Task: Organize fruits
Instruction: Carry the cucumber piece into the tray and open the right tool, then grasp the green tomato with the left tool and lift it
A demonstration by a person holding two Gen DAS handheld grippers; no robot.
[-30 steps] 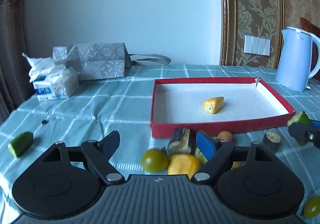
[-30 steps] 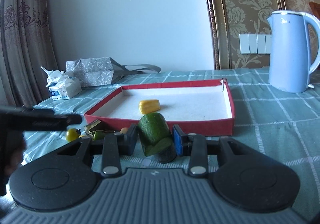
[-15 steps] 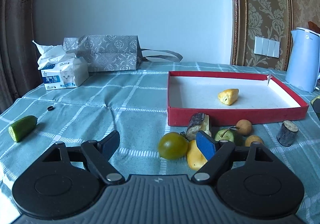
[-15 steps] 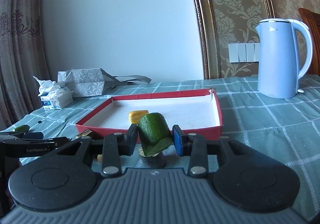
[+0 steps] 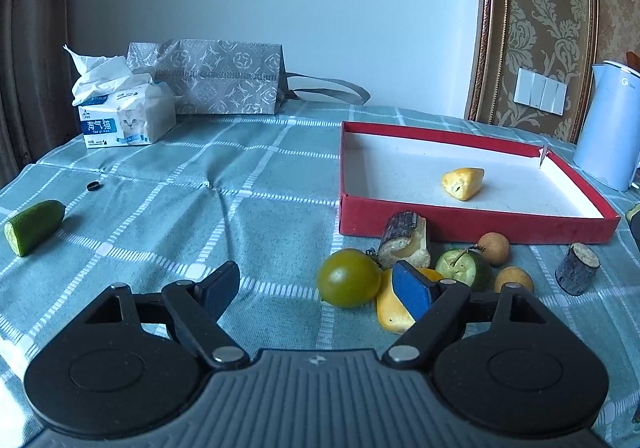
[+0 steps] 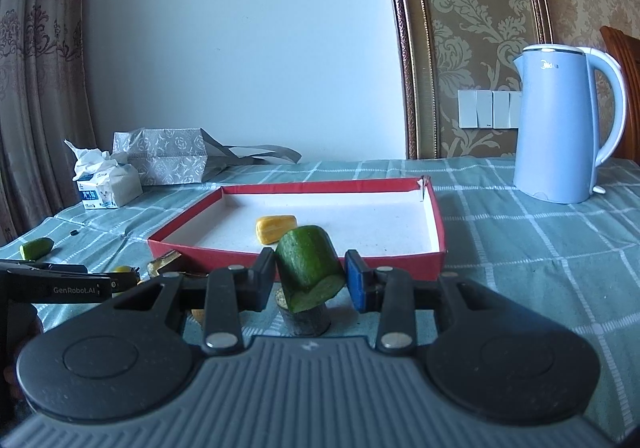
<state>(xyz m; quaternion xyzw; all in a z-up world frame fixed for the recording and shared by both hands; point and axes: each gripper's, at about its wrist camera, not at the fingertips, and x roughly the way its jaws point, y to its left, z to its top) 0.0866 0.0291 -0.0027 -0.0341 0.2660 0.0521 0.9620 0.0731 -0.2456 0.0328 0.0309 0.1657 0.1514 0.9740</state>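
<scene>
My right gripper (image 6: pixel 311 276) is shut on a green cucumber chunk (image 6: pixel 307 264), held above the cloth just in front of the red box (image 6: pixel 437 226). A yellow piece (image 6: pixel 276 228) lies inside the box; it also shows in the left wrist view (image 5: pixel 463 183). My left gripper (image 5: pixel 318 288) is open and empty, low over the cloth. Just ahead of it lie a green tomato (image 5: pixel 349 277), a yellow piece (image 5: pixel 392 310), a sugarcane piece (image 5: pixel 404 239), a small green fruit (image 5: pixel 462 270) and two longans (image 5: pixel 494 244). Another cucumber piece (image 5: pixel 32 226) lies far left.
A dark sugarcane stub (image 5: pixel 577 273) stands right of the fruit pile. A blue kettle (image 6: pixel 562 123) stands at the back right. A tissue pack (image 5: pixel 122 117) and a grey gift bag (image 5: pixel 218 77) sit at the back left. A small black ring (image 5: pixel 93 186) lies on the cloth.
My left gripper has drawn back and turned left, so the fruit pile now lies further ahead and to its right. My right gripper has moved back slightly with the cucumber chunk still in it.
</scene>
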